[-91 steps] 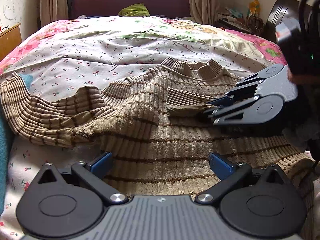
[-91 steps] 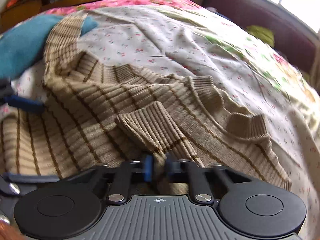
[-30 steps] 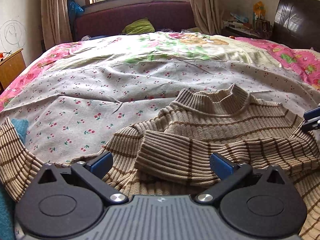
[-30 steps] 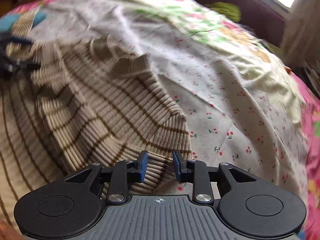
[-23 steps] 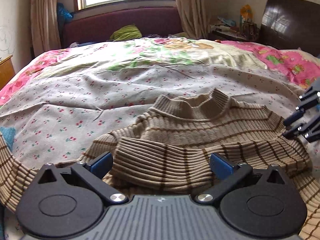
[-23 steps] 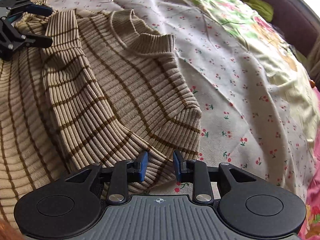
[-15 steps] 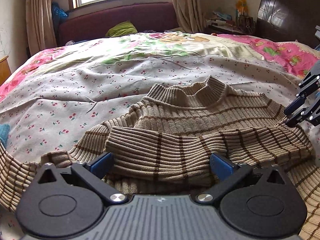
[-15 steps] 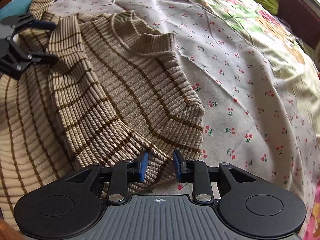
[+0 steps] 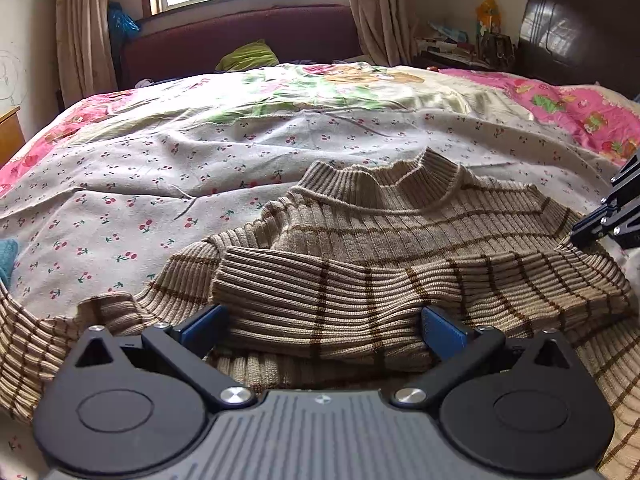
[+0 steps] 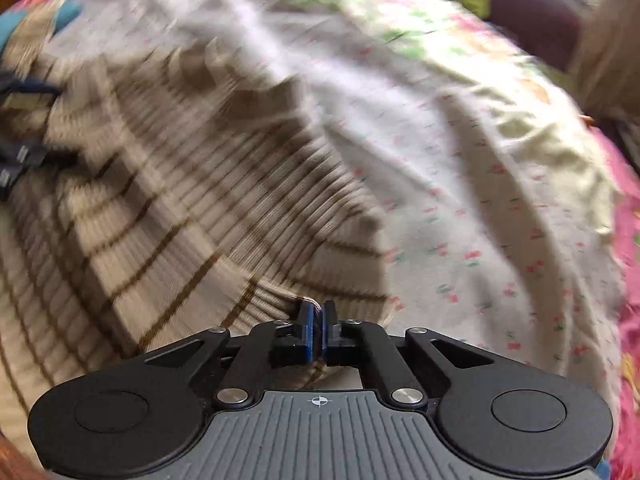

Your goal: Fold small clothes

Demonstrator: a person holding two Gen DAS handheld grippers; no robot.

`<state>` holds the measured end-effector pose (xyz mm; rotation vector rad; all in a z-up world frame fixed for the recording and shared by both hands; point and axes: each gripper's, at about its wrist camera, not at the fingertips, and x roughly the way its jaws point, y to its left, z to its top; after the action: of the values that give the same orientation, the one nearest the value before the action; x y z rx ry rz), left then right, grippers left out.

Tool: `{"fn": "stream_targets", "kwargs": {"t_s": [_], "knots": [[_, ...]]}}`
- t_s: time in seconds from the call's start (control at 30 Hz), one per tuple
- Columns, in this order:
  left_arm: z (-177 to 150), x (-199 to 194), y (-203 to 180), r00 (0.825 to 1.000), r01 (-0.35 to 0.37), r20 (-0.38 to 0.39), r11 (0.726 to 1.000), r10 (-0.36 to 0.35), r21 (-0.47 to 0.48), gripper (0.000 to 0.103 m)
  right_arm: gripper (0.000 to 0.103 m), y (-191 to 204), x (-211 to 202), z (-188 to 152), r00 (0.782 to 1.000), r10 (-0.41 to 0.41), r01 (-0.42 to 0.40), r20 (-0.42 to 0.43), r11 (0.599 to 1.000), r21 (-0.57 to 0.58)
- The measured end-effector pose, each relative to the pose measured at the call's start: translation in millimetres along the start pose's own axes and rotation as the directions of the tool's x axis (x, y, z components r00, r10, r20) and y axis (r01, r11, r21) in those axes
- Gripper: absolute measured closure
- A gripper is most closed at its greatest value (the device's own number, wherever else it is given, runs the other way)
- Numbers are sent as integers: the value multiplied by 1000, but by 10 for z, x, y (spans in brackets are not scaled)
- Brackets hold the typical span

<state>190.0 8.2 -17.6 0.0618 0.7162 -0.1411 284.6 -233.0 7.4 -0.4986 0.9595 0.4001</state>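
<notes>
- Sweater [image 9: 400, 240], tan ribbed knit with brown stripes, lies on the bed's cherry-print sheet [image 9: 160, 184], one sleeve [image 9: 360, 292] folded across its chest.
- Left gripper [image 9: 322, 326]: fingers spread wide over that sleeve, not pressing it.
- Right gripper [image 10: 316, 326]: fingers pinching the sweater's edge.

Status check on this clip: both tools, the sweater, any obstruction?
Right tool shut on sweater edge. Left tool open, straddling folded sleeve, not gripping. Sweater flat on bedspread, one sleeve folded across. Nothing in the way.
</notes>
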Motion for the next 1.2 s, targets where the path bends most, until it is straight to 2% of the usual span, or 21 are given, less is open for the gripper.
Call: {"fn": "stream_targets", "kwargs": {"t_s": [0.13, 0.2, 0.27, 0.33, 0.4, 0.47, 0.57, 0.67, 0.73, 0.8, 0.87, 0.93, 0.97, 1.1, 1.2], "knots": [[28, -20, 70, 999, -46, 21, 998, 47, -39, 0, 102, -119, 35, 69, 996, -77, 73, 43, 994, 77], [33, -12, 125, 997, -71, 28, 995, 73, -63, 0, 102, -134, 213, 17, 994, -106, 104, 8, 986, 131], [29, 87, 164, 995, -100, -18, 993, 99, -70, 0, 101, -78, 310, -58, 992, -127, 128, -15, 982, 136], [-12, 189, 218, 992, -113, -63, 990, 108, -86, 0, 99, -2, 264, -47, 988, -154, 153, -2, 981, 120], [-16, 145, 272, 994, -97, -56, 988, 91, -116, 0, 94, 7, 124, -7, 988, -155, 150, 22, 979, 136], [-1, 61, 291, 993, -112, -42, 987, 108, -118, 0, 93, 110, -65, 37, 983, -159, 149, 86, 982, 114], [-1, -61, 334, 990, -144, -32, 983, 141, -113, 0, 93, 364, -231, 152, 982, -108, 95, 157, 991, 92], [-10, -114, 424, 980, -199, -48, 972, 194, -128, 0, 93, 767, -247, 321, 978, 13, -23, 210, 999, 47], [-17, -171, 511, 977, -214, -53, 965, 208, -154, 0, 93, 1062, -196, 425, 966, 95, -101, 239, 995, 14], [-37, -227, 575, 972, -236, -52, 957, 230, -168, 0, 93, 1339, -142, 501, 955, 164, -166, 246, 986, -14], [-61, -262, 640, 964, -267, -57, 947, 261, -176, 0, 90, 1582, 12, 588, 955, 208, -208, 213, 978, -21], [-86, -299, 741, 957, -288, -67, 936, 281, -199, 0, 90, 1720, 184, 611, 962, 229, -228, 146, 973, -26], [-94, -340, 802, 959, -282, -68, 933, 274, -223, 0, 90, 1753, 190, 626, 966, 213, -211, 146, 977, -29], [-181, -613, 1041, 964, -266, -63, 911, 260, -314, 0, 89, 1685, -12, 785, 955, 235, -236, 180, 972, -17], [-339, -755, 1139, 968, -248, -78, 892, 237, -378, 0, 88, 1811, -173, 1016, 946, 242, -236, 216, 970, -54]]}}
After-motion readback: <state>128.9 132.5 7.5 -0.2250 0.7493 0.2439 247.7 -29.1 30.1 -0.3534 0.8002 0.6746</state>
